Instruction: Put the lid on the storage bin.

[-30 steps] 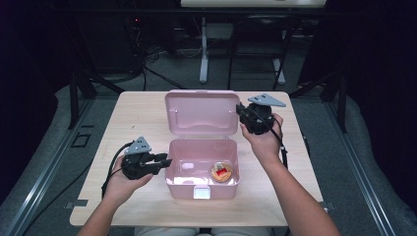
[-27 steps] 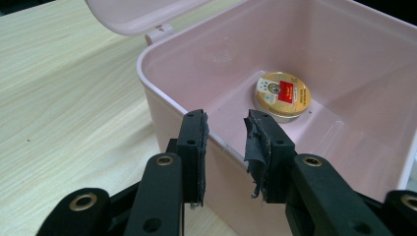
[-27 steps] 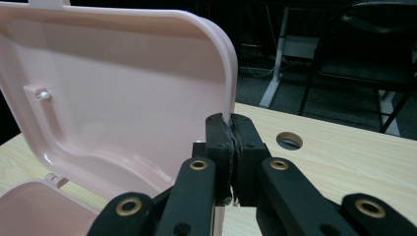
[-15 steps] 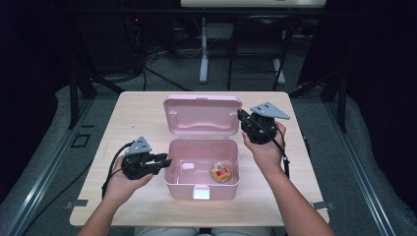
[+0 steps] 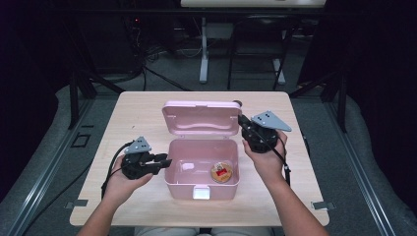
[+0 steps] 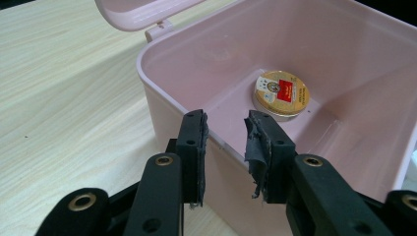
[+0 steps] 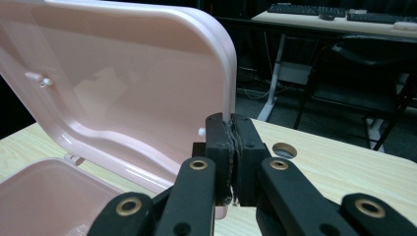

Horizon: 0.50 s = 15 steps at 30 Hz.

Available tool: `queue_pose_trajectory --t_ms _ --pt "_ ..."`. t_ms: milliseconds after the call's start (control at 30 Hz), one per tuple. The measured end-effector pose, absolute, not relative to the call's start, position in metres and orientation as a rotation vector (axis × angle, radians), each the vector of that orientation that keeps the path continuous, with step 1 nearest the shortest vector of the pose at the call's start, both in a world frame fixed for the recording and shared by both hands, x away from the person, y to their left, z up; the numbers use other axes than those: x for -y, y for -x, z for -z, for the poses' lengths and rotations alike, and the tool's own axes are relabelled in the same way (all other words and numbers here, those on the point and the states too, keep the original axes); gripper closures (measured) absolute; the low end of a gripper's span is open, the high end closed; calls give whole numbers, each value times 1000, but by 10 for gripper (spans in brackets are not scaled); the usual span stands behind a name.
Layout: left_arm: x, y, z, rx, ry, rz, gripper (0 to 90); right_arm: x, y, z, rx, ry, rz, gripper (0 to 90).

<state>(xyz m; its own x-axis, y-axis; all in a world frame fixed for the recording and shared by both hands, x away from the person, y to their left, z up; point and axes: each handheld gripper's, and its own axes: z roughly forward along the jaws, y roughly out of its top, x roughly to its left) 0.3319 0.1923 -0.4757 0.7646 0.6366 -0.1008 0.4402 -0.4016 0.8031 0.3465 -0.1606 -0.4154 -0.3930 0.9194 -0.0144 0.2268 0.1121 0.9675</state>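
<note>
A pink plastic box [image 5: 183, 187] stands open on the wooden table [image 5: 137, 113], its hinged lid [image 5: 199, 118] raised at the back. A round gold tin [image 5: 222, 172] with a red label lies on the box floor, at the right. My left gripper [image 5: 164, 161] is open and straddles the box's left wall [image 6: 162, 98], one jaw outside and one inside, with the tin [image 6: 282, 93] beyond them. My right gripper [image 5: 241, 120] is shut on the lid's right edge; in the right gripper view the lid [image 7: 123, 83] rises from between its closed jaws [image 7: 232, 123].
A small round hole [image 5: 237, 103] is cut in the table behind the lid. The box has a white latch [image 5: 200, 192] on its front. Beyond the table are dark floor, cables, a white desk leg [image 5: 204, 54] and a desk with a keyboard [image 7: 314, 10].
My right gripper has drawn towards the person with the lid's edge in it, and the lid has tipped a little forward over the box. The left gripper has kept still.
</note>
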Motion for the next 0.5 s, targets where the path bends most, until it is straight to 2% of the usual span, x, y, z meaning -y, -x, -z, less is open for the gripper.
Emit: queue_pose_trajectory --t_ms 500 --pt "-199 -331 467 -815 -2020 -296 628 168 -331 419 -1737 -1185 -1419 847"
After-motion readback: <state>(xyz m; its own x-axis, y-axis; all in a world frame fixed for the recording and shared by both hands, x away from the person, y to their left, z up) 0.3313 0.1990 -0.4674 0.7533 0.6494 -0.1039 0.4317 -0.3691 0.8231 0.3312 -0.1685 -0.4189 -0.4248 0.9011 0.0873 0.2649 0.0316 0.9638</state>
